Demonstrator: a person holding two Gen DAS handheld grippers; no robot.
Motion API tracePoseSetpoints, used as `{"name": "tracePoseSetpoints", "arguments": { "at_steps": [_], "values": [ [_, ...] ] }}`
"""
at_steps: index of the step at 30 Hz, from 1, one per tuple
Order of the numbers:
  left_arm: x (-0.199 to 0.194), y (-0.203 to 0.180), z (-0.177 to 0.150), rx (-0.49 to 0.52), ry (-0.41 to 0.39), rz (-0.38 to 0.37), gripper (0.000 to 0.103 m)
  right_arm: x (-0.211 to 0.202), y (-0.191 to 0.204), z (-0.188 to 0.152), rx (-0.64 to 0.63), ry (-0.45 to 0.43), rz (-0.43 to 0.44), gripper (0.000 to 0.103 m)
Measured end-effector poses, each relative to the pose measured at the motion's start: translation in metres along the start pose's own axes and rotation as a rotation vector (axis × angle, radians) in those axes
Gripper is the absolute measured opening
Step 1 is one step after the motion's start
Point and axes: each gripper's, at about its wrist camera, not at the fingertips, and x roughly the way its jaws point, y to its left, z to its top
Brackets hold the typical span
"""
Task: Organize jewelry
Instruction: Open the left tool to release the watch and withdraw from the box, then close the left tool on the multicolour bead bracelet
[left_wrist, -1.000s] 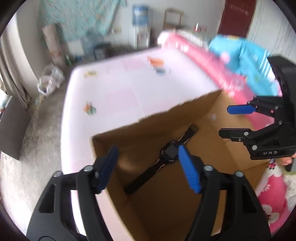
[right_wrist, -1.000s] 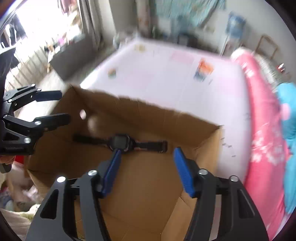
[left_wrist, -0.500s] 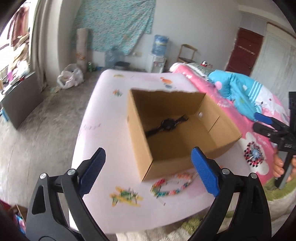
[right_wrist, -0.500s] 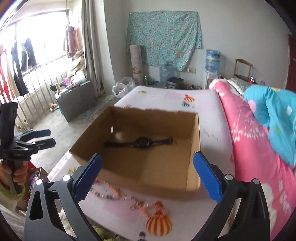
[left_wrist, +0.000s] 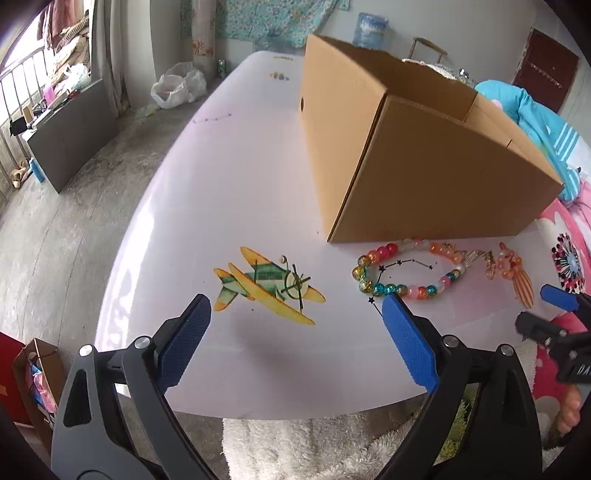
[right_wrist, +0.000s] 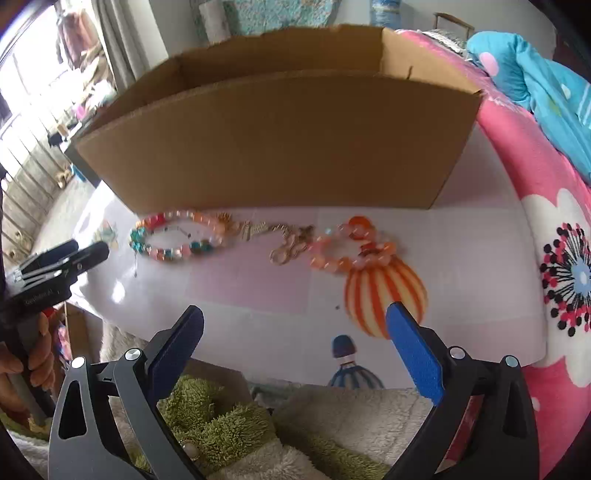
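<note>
Both hand-held grippers, left (left_wrist: 295, 325) and right (right_wrist: 295, 332), hung empty with jaws spread wide, ready to grab. Bead bracelet (left_wrist: 406, 273), chain (right_wrist: 284, 240) and orange bracelet (right_wrist: 351, 251) lay on the worktop (left_wrist: 221, 184) beside the box (left_wrist: 424, 158) (box presumably the destination).

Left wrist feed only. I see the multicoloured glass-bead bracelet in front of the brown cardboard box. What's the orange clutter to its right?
Observer: A second bracelet of orange and pink beads, lying across the top of the orange-striped balloon print.
Operator: Anything between the two bracelets?
Observer: A bunched gold-coloured chain, lying between the multicoloured bracelet and the orange one.
Operator: Right gripper free?
Observer: Yes. The right gripper has just been opening, and its jaws are wide with nothing between them.
</note>
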Motion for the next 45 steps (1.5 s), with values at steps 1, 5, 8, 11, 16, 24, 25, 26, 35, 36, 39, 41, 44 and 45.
{"name": "tracePoseSetpoints", "arguments": {
  "at_steps": [1, 5, 8, 11, 16, 24, 25, 26, 35, 36, 39, 41, 44, 45],
  "values": [
    [0.004, 0.001, 0.0, -0.004, 0.011, 0.001, 0.09, 0.003, 0.003, -0.001, -0.011, 0.002, -0.015, 0.096],
    [0.017, -0.006, -0.003, 0.034, 0.019, 0.05, 0.09, 0.015, 0.011, -0.002, -0.035, 0.021, -0.07, 0.096],
    [0.023, -0.015, -0.002, 0.104, 0.028, 0.1, 0.093, 0.025, 0.012, -0.005, -0.042, 0.041, -0.101, 0.096],
    [0.023, -0.016, -0.004, 0.108, 0.007, 0.103, 0.095, 0.027, 0.011, -0.007, -0.036, 0.033, -0.093, 0.096],
    [0.024, -0.011, -0.004, 0.103, 0.0, 0.095, 0.096, 0.031, 0.007, -0.011, -0.024, 0.016, -0.084, 0.096],
    [0.028, -0.011, 0.004, 0.103, 0.056, 0.109, 0.096, 0.031, 0.004, -0.012, -0.004, 0.019, -0.085, 0.097],
    [0.028, -0.012, 0.004, 0.104, 0.055, 0.109, 0.096, 0.031, 0.003, -0.012, -0.003, 0.021, -0.086, 0.097],
    [0.028, -0.011, 0.004, 0.102, 0.056, 0.108, 0.096, 0.031, 0.003, -0.012, -0.002, 0.022, -0.086, 0.097],
    [0.017, -0.013, -0.005, 0.135, 0.021, 0.082, 0.096, 0.027, 0.001, -0.013, 0.003, 0.001, -0.071, 0.097],
    [0.017, -0.013, -0.005, 0.141, 0.02, 0.084, 0.096, 0.026, 0.001, -0.013, 0.003, 0.002, -0.069, 0.097],
    [0.008, -0.013, -0.003, 0.148, -0.031, 0.075, 0.094, 0.024, 0.0, -0.012, 0.011, 0.008, -0.049, 0.097],
    [-0.001, -0.012, 0.0, 0.136, -0.072, 0.043, 0.093, 0.02, 0.0, -0.01, 0.022, 0.008, -0.001, 0.097],
    [-0.01, -0.012, 0.006, 0.129, -0.115, 0.006, 0.085, 0.009, 0.002, -0.008, 0.047, -0.035, 0.064, 0.093],
    [-0.011, -0.013, 0.009, 0.133, -0.119, 0.005, 0.079, 0.007, 0.003, -0.007, 0.045, -0.047, 0.08, 0.09]
  ]
}}
